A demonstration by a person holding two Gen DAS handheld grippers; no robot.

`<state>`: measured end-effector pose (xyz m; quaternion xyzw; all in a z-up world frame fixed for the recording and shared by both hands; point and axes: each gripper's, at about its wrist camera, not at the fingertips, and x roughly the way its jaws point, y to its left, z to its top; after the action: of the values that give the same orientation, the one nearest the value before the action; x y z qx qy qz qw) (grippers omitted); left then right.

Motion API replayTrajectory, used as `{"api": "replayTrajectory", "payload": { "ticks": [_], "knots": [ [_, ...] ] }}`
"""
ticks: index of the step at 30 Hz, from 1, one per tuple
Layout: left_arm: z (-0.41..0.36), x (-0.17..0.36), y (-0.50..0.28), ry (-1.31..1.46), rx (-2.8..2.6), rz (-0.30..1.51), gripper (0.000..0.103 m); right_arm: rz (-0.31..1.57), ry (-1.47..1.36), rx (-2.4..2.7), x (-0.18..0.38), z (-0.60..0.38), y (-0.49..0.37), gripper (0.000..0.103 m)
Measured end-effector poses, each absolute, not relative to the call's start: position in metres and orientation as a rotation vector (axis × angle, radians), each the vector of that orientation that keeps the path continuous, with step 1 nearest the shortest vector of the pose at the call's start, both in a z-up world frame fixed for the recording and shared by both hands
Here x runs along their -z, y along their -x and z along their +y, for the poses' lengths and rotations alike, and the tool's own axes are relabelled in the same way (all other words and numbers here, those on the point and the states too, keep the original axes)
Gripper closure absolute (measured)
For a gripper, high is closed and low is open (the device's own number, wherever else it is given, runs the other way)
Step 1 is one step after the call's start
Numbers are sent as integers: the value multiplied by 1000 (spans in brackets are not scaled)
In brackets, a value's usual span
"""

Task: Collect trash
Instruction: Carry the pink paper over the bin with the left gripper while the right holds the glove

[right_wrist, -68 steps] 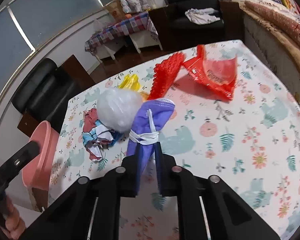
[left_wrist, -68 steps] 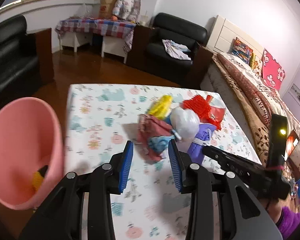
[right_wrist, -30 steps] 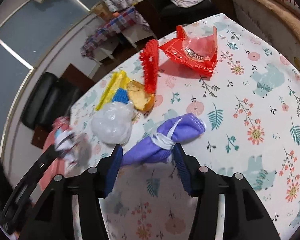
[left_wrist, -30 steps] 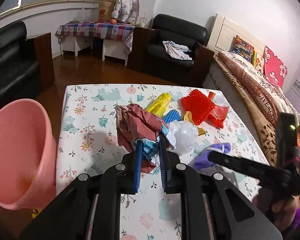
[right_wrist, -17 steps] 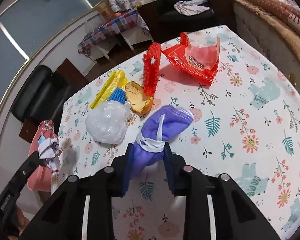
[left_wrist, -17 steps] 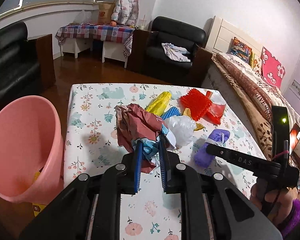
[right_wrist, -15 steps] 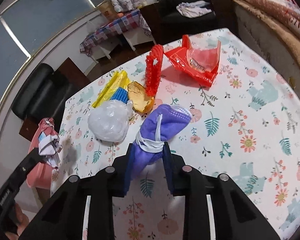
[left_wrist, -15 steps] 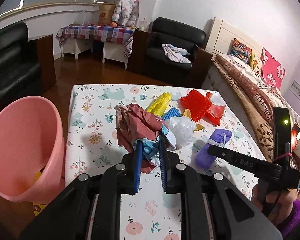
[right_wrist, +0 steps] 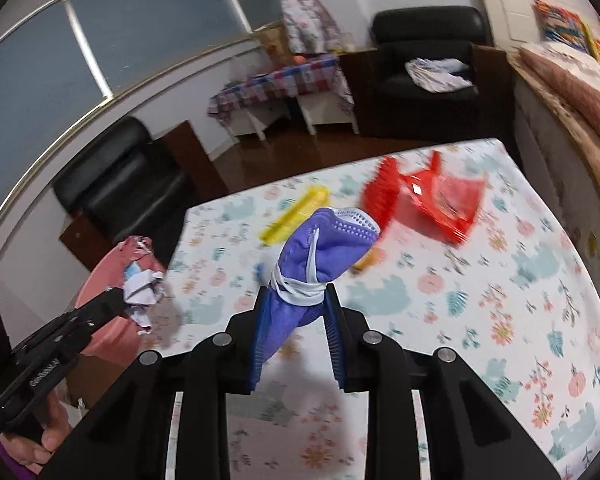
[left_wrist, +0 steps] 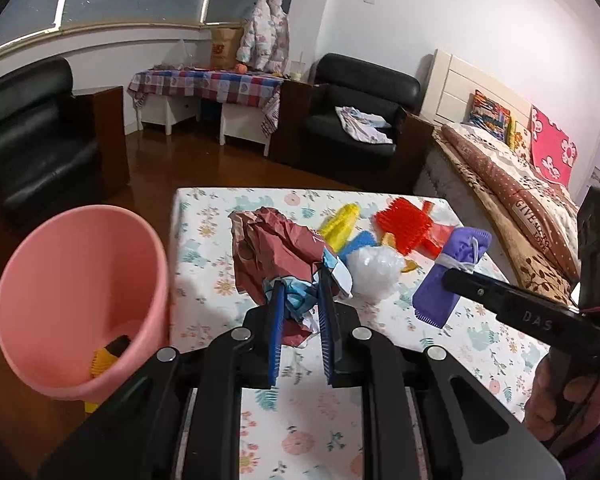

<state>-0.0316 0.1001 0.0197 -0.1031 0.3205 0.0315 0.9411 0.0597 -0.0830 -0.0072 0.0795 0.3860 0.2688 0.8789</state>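
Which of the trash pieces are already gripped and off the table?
Two: the crumpled maroon wrapper in the left gripper, and the purple face mask in the right gripper. The clear plastic bag lies on the table.

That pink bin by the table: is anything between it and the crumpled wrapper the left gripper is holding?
Nothing visible blocks it. The left gripper holds the crumpled wrapper above the table, and the pink bin stands just past the table's edge with its mouth open and only a small yellow scrap inside.
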Motion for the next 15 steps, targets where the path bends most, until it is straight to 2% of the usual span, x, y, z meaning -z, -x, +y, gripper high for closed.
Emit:
{"api": "replayTrajectory", "payload": {
  "ticks": [15],
  "knots": [
    [164, -33, 65, 201, -274, 600, 87, 770, -81, -818, -32, 21, -55, 77]
  ]
}}
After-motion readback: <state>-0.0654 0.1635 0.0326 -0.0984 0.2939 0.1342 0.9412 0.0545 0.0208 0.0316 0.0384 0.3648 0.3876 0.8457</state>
